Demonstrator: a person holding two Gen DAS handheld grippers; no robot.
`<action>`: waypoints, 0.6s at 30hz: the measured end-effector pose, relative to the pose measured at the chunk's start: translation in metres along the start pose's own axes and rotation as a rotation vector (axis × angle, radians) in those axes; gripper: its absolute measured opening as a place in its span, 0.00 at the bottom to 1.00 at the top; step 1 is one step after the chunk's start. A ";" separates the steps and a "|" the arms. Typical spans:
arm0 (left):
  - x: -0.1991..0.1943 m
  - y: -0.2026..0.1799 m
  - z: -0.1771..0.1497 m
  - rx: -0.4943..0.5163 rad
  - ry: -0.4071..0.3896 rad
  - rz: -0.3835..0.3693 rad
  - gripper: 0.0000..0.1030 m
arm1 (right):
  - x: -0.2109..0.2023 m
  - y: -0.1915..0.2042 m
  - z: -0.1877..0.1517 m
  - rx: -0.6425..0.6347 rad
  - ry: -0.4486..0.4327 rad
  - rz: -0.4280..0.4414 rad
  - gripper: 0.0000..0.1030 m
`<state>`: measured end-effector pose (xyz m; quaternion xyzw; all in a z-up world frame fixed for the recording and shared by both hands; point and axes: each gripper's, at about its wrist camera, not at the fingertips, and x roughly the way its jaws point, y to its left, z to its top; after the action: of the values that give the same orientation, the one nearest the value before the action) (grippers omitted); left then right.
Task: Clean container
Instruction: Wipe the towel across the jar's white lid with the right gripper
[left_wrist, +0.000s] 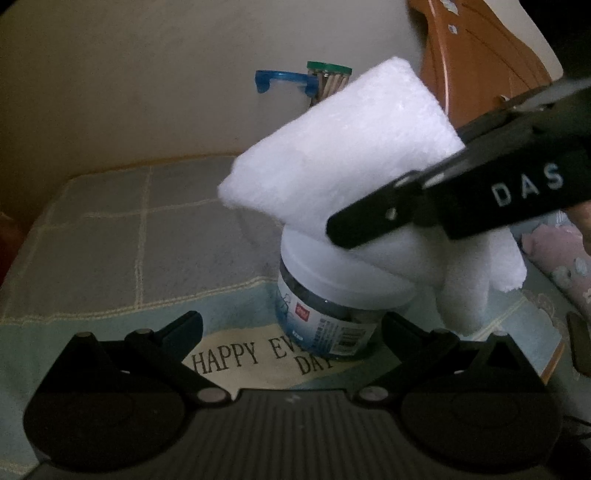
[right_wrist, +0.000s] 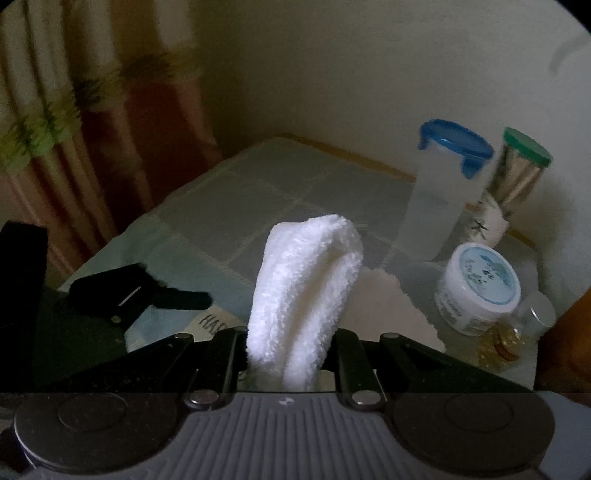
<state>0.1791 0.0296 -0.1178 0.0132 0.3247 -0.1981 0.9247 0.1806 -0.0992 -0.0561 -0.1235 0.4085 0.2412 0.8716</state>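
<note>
A bench covered in a pale grey-green checked tablecloth (left_wrist: 110, 236) printed with "HAPPY EVERY DAY" fills both views. In the left wrist view, the right gripper (left_wrist: 354, 229) reaches in from the upper right, its black fingers pinching a folded white terry cloth (left_wrist: 332, 147) whose lower edge touches the white lid of the small round clear plastic jar (left_wrist: 332, 295). That jar stands at centre frame, just beyond and between the left gripper (left_wrist: 291, 328), whose fingers are spread wide, apart from the jar. In the right wrist view, a tall frosted container with a blue lid (right_wrist: 439, 192) stands upper right, a green-capped tube (right_wrist: 521, 170) beside it.
</note>
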 end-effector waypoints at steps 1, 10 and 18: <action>0.000 0.000 0.000 0.000 0.000 -0.001 1.00 | 0.001 0.003 0.000 -0.009 0.004 0.008 0.17; 0.001 0.002 0.000 -0.001 0.003 0.001 1.00 | -0.006 0.017 -0.005 -0.061 0.031 0.077 0.17; 0.003 0.002 0.000 0.006 0.010 0.015 1.00 | -0.023 0.016 -0.019 -0.074 0.049 0.084 0.17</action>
<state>0.1824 0.0300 -0.1198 0.0193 0.3287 -0.1922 0.9245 0.1478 -0.1004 -0.0508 -0.1443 0.4255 0.2893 0.8452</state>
